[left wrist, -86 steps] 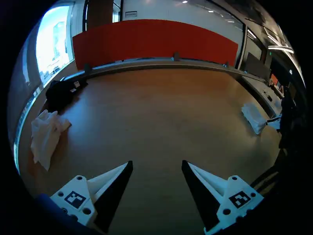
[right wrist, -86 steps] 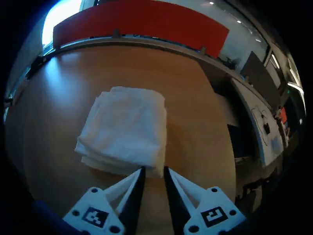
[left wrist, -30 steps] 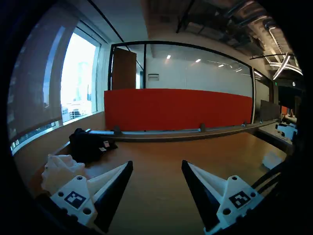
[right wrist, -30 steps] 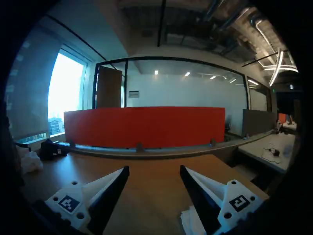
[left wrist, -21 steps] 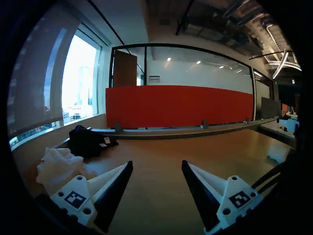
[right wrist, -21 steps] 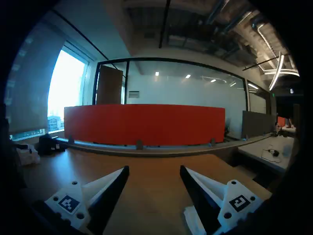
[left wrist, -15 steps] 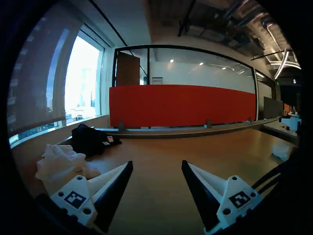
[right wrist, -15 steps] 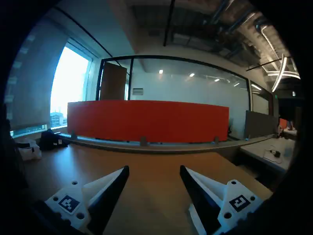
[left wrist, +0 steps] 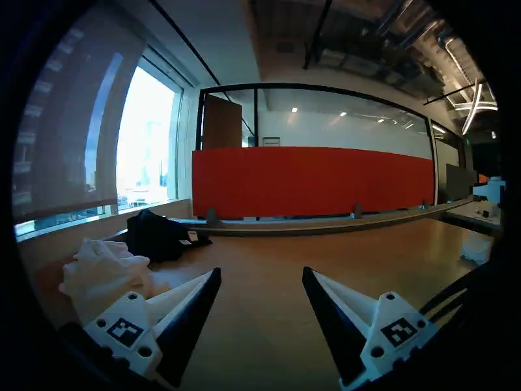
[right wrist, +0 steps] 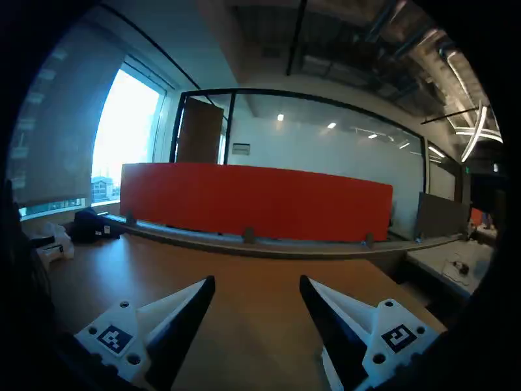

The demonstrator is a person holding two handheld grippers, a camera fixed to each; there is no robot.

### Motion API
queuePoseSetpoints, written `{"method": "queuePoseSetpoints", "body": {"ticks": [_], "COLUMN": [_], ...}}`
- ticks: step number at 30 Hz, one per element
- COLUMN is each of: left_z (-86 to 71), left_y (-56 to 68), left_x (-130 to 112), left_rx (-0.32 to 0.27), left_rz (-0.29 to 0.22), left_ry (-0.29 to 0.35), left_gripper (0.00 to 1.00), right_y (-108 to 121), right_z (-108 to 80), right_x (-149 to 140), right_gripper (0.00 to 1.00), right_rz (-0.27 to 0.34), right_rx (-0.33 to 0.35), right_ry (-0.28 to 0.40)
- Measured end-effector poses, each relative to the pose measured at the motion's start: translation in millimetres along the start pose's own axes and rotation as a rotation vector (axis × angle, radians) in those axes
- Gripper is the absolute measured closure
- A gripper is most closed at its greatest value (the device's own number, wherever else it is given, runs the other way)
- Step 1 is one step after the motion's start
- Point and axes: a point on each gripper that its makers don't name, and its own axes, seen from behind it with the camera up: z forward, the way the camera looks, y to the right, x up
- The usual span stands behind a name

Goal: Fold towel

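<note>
White fingers of left gripper (left wrist: 260,290) spread wide, holding nothing; same for right gripper (right wrist: 256,293). Beyond the left one, on the table (left wrist: 273,260), crumpled towel (left wrist: 104,274) beside a black bag (left wrist: 159,238), untouched. Seemingly barely begun: grasping and folding all left.

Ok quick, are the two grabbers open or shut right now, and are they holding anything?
Left gripper: open, fingers wide apart, holding nothing.
Right gripper: open, fingers wide apart, holding nothing.
</note>
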Motion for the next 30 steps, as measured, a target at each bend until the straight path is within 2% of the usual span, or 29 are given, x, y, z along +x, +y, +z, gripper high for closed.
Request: {"method": "queuePoseSetpoints", "body": {"ticks": [6,15,21,30], "left_z": [0.8,0.8,-2.3,-2.3], "left_y": [-5.4,-7.3,-6.7,-7.0], "left_x": [-10.5,-12.3,-9.5,-9.6], "left_rx": [0.007,0.005,-0.004,-0.004], "left_rz": [0.024,-0.011,-0.01,-0.011], "left_ry": [-0.003,0.024,0.048,0.049], "left_gripper": [0.08,0.08,0.08,0.07], "right_y": [2.6,11.7,13.1,17.9], "right_z": [0.8,-1.2,-1.1,2.9], "right_x": [-1.0,-5.0,-5.9,-15.8], "right_gripper": [0.0,0.0,0.0,0.0], "right_rz": [-0.017,-0.008,-0.01,-0.018], "right_rx": [-0.002,-0.015,-0.015,-0.028], "right_ry": [-0.001,-0.002,0.001,0.016]}}
